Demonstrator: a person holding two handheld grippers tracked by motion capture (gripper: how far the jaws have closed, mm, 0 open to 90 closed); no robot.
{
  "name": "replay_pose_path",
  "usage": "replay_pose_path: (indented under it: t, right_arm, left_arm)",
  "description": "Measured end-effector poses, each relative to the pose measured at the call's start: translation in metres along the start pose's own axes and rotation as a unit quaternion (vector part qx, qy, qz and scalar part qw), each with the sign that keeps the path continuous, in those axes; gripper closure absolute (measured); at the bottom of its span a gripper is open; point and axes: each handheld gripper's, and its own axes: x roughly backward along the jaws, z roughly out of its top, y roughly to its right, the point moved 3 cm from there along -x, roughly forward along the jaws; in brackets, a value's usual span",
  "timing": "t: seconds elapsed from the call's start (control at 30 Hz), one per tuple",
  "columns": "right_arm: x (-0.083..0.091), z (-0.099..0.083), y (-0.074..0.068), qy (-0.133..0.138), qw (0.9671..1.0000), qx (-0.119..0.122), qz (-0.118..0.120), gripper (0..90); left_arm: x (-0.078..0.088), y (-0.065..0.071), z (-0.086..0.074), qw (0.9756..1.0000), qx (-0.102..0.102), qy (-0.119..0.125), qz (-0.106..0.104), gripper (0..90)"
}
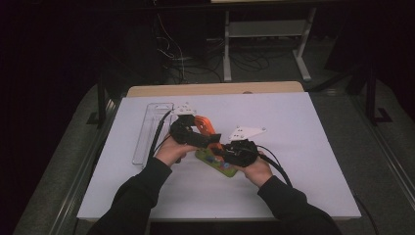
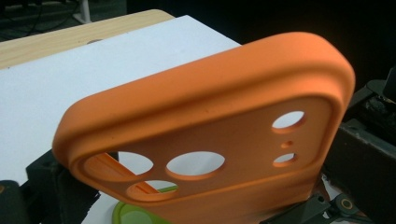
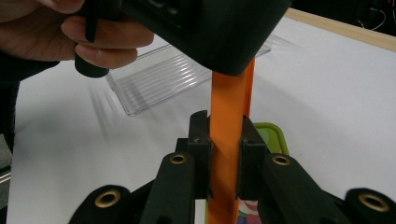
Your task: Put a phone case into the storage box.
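The orange phone case (image 1: 204, 126) is held up above the white table mat (image 1: 293, 147), between the two grippers, just to the right of the clear plastic tray (image 1: 151, 129). The right gripper (image 3: 226, 154) is clamped on one edge of the case — in the right gripper view its two black pads press against both faces of the thin orange wall. The left gripper (image 1: 188, 131) sits at the case's other end, and the left gripper view looks closely at the case's inner side (image 2: 219, 140) with its round camera cut-outs; whether those jaws are closed on it I cannot tell. Below the case, a green phone (image 1: 218, 164) with a colourful face lies on the mat — also right of the tray.
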Motion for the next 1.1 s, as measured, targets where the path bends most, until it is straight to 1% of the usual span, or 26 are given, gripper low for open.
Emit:
replay_pose_path:
  t: [0.1,0.13,0.2,0.23,0.27,0.3,0.4,0.47,0.57,0.6,0.7,0.73,0.87,0.9,0.93,0.97,1.03,1.07,1.1]
  right_arm:
    - [-0.0005,-0.0003,0.0001,-0.002,1.0,0.001,0.0,78.2]
    - [-0.0006,-0.0004,0.0,-0.002,1.0,0.001,0.0,78.2]
    - [-0.0012,-0.0007,-0.0004,-0.003,1.0,0.0,0.001,78.1]
    - [-0.0016,-0.001,-0.0007,-0.003,1.0,-0.002,0.002,78.2]
    - [-0.0019,-0.0012,-0.0005,-0.003,1.0,0.001,0.001,78.2]
    - [-0.002,-0.0013,-0.0007,-0.005,1.0,0.0,0.0,78.2]
    - [-0.0025,-0.0017,-0.0006,-0.007,1.0,0.003,-0.001,78.1]
    - [-0.0028,-0.002,-0.001,-0.008,1.0,0.003,-0.002,78.1]
    - [-0.0038,-0.0025,-0.0016,-0.009,0.9999,0.003,-0.003,78.1]
    - [-0.0041,-0.0027,-0.0016,-0.01,0.9999,0.004,-0.003,78.1]
    - [-0.0053,-0.0037,-0.0013,-0.014,0.9999,0.005,-0.006,78.1]
    - [-0.0055,-0.004,-0.0011,-0.016,0.9998,0.006,-0.006,78.1]
    - [-0.006,-0.0044,-0.0007,-0.02,0.9997,0.008,-0.008,77.7]
    - [-0.0061,-0.0045,-0.0003,-0.021,0.9997,0.01,-0.008,77.1]
    - [-0.0061,-0.0048,0.0,-0.022,0.9997,0.011,-0.008,74.5]
    - [-0.006,-0.0049,-0.0008,-0.025,0.9996,0.006,-0.009,68.4]
    - [-0.0059,-0.0057,-0.0004,-0.029,0.9995,0.009,-0.013,56.3]
    - [-0.0055,-0.0061,0.0003,-0.03,0.9994,0.008,-0.018,52.3]
    - [-0.0048,-0.0065,0.0005,-0.033,0.9993,0.007,-0.018,47.5]
  left_arm:
    - [0.0,0.0008,-0.0004,1.0,0.007,0.007,0.0,0.0]
    - [0.0003,0.0014,-0.0005,0.9999,0.008,0.008,0.003,0.6]
    - [0.0006,0.0013,-0.0005,0.9998,0.014,0.012,0.003,2.3]
    - [0.0011,0.0002,-0.0004,0.9998,0.011,0.015,0.004,3.7]
    - [0.0015,0.0009,-0.0005,0.9996,0.021,0.02,0.004,5.2]
    - [0.002,-0.0007,-0.0004,0.9997,0.015,0.02,0.004,6.2]
    - [0.0032,-0.0006,0.0001,0.9996,0.016,0.021,0.002,8.1]
    - [0.0039,0.0002,0.0006,0.9996,0.011,0.024,0.003,9.5]
    - [0.004,0.0006,0.0008,0.9996,0.012,0.024,0.002,11.0]
    - [0.0039,-0.0004,0.0006,0.9997,0.012,0.019,0.0,11.3]
    - [0.0023,-0.0033,-0.0003,0.9997,0.017,0.017,-0.008,12.3]
    - [0.002,-0.004,-0.0005,0.9997,0.015,0.015,-0.008,12.6]
    - [0.0019,-0.001,0.0001,0.9996,0.02,0.016,-0.007,13.7]
    - [0.0017,-0.0008,0.0001,0.9997,0.019,0.015,-0.006,13.8]
    - [0.0015,-0.0007,-0.0001,0.9998,0.016,0.011,-0.004,14.0]
    - [0.0006,0.0,-0.0005,0.9997,0.021,0.012,-0.004,14.1]
    - [0.0007,-0.0003,0.0,0.9998,0.019,0.011,-0.004,14.3]
    - [0.001,-0.0006,0.0007,0.9998,0.015,0.01,-0.005,14.3]
    - [0.0016,0.0004,0.0014,0.9998,0.018,0.008,-0.003,14.3]
